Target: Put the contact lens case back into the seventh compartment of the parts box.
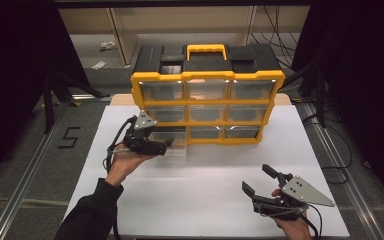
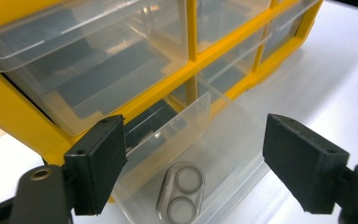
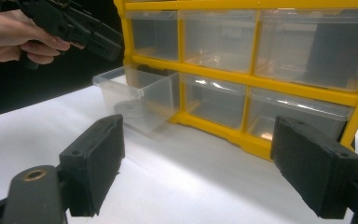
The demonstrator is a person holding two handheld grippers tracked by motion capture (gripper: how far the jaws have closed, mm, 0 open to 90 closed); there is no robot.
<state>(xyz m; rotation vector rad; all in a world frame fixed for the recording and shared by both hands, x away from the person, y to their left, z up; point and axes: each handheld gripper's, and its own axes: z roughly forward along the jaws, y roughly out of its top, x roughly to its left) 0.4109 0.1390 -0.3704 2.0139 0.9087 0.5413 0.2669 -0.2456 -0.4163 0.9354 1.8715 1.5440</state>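
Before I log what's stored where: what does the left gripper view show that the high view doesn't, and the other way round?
The left gripper view looks down into the pulled-out clear drawer, where a small clear case with two round discs lies. The high view takes in the whole yellow organizer, its black top with a yellow handle, and the right gripper open above the white table. Both show the open drawer and the left gripper.

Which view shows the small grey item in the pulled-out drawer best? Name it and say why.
The left gripper view: it looks straight down into the open drawer at the two-circle grey item between the open left tongs. The right gripper view shows it as a faint shape through the drawer wall. From the high view I can't make it out.
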